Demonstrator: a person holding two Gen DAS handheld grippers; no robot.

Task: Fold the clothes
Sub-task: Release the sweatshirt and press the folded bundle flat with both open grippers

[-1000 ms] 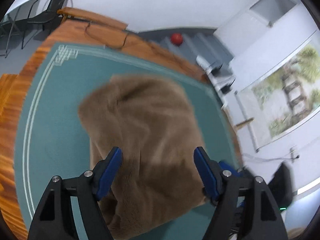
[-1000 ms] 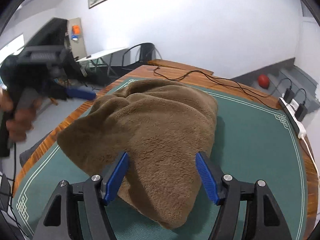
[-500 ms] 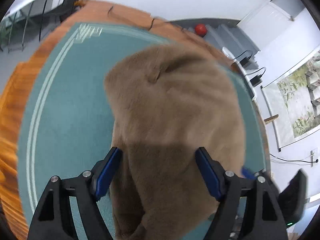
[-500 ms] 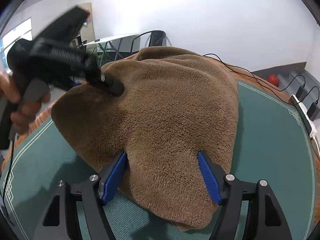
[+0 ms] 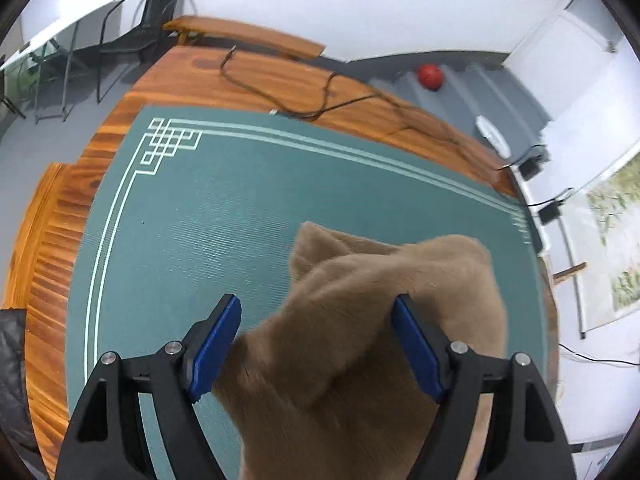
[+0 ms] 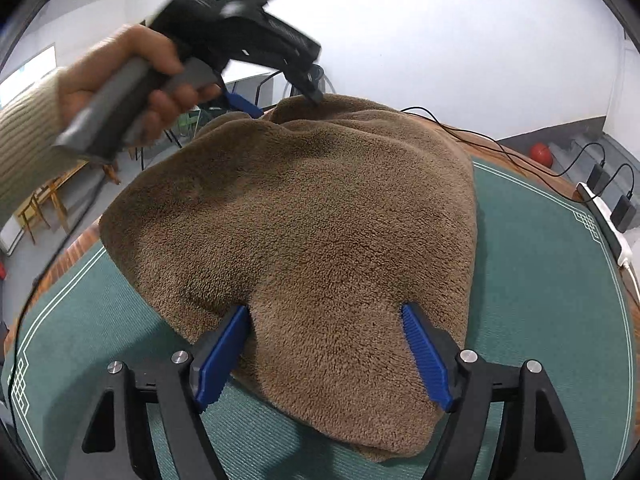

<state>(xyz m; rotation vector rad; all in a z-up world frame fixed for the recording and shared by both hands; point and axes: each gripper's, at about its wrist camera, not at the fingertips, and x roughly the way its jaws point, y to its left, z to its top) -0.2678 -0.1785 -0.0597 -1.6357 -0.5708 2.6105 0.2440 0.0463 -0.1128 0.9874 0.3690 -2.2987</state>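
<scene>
A brown fleece garment (image 6: 320,224) lies heaped on the green mat (image 6: 560,280). My right gripper (image 6: 324,344) is open, its blue pads set wide on either side of the near fold, which lies between them. In the left wrist view the garment (image 5: 360,360) bulges up between the wide-open pads of my left gripper (image 5: 316,336). The right wrist view shows the left gripper (image 6: 280,92) from outside, held by a hand, with its tips at the garment's far top edge.
The mat (image 5: 200,220) covers a wooden table (image 5: 280,76) with a black cable (image 5: 320,92) on it. A power strip (image 6: 608,216) lies at the right edge. A red ball (image 5: 430,76) and chairs (image 5: 152,20) stand beyond the table.
The left gripper has risen and pulled back to the garment's far top edge. The garment stands taller and closer in the right wrist view. Both grippers stay open.
</scene>
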